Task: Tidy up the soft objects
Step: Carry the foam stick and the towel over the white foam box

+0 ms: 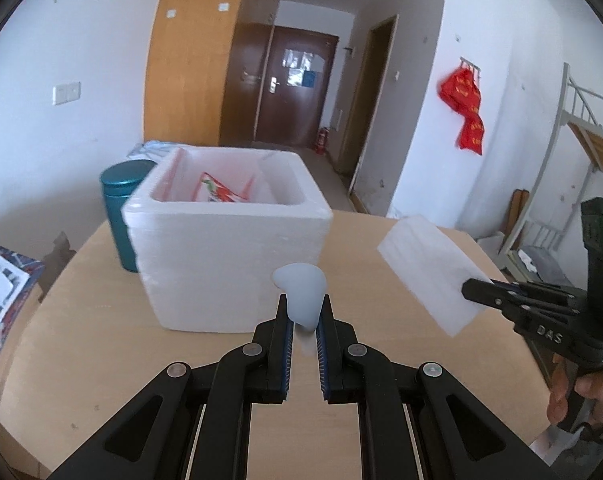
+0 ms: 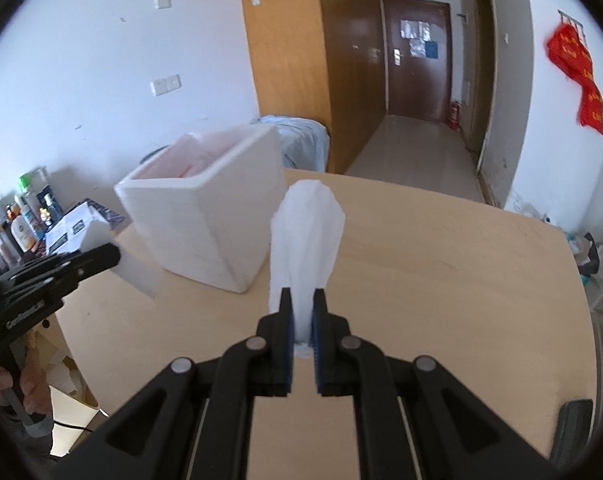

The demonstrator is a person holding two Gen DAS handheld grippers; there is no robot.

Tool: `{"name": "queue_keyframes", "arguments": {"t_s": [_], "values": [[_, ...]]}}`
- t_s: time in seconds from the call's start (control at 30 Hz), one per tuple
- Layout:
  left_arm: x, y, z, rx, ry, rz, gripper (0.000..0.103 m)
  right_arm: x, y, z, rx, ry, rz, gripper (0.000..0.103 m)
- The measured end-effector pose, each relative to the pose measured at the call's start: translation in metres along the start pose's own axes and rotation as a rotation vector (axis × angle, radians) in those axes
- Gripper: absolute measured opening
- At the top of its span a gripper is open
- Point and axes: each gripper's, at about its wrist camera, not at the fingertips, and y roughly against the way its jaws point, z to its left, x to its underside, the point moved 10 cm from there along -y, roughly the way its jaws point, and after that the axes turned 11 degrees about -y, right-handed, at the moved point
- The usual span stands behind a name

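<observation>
Both pairs of jaws are closed on something soft: the left gripper (image 1: 305,320) pinches a pale, rounded, rubbery-looking piece (image 1: 301,294) between its blue-lined pads, and the right gripper (image 2: 301,312) clamps one edge of a white folded soft pack (image 2: 307,236), which looks like tissue or wipes, though I cannot tell which. From the left wrist view the same white pack (image 1: 425,268) hangs in the air off the right gripper's fingertips, clear of the wooden table (image 1: 101,320), tilted with its free end raised toward the box. Each item is held by a narrow bite at one end, probably because that leaves most of its body free to go in over the rim first. The white foam box (image 1: 225,264) stands open on the table just ahead of both grippers, with a red and green printed packet (image 1: 217,190) already lying inside, so it reads as the place where the soft things are being collected. A teal cylindrical canister (image 1: 121,216) stands just beside the box on its far left side and plays no part in this step. Neither held item is above the opening yet; both are near the box's front wall, on the near side. My judgement is that the carry is under way and the drop into the box remains to be done.
</observation>
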Motion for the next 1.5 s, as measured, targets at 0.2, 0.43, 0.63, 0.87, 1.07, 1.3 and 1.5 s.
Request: {"name": "queue_keyframes", "arguments": {"t_s": [0.2, 0.43, 0.63, 0.87, 1.07, 1.3, 1.5], "values": [[-0.004, 0.013, 0.016, -0.031, 0.013, -0.024, 0.011, -0.001, 0.007, 0.026, -0.052, 0.037, -0.014, 0.010], [-0.003, 0.023, 0.024, -0.043, 0.007, -0.039, 0.011, -0.001, 0.011, 0.053, -0.104, 0.078, -0.023, 0.010], [-0.007, 0.033, 0.030, -0.051, 0.005, -0.052, 0.011, -0.005, 0.011, 0.072, -0.133, 0.108, -0.026, 0.010], [-0.014, 0.038, 0.031, -0.061, -0.017, -0.060, 0.011, -0.009, 0.012, 0.086, -0.162, 0.128, -0.028, 0.010], [-0.037, 0.035, 0.033, -0.059, -0.047, -0.085, 0.011, -0.032, 0.012, 0.093, -0.168, 0.132, -0.051, 0.010], [-0.069, 0.016, 0.040, -0.054, -0.066, -0.100, 0.011, -0.064, -0.003, 0.097, -0.178, 0.127, -0.065, 0.010], [-0.091, -0.007, 0.051, -0.054, -0.059, -0.097, 0.012, -0.080, -0.017, 0.094, -0.179, 0.122, -0.063, 0.010]]}}
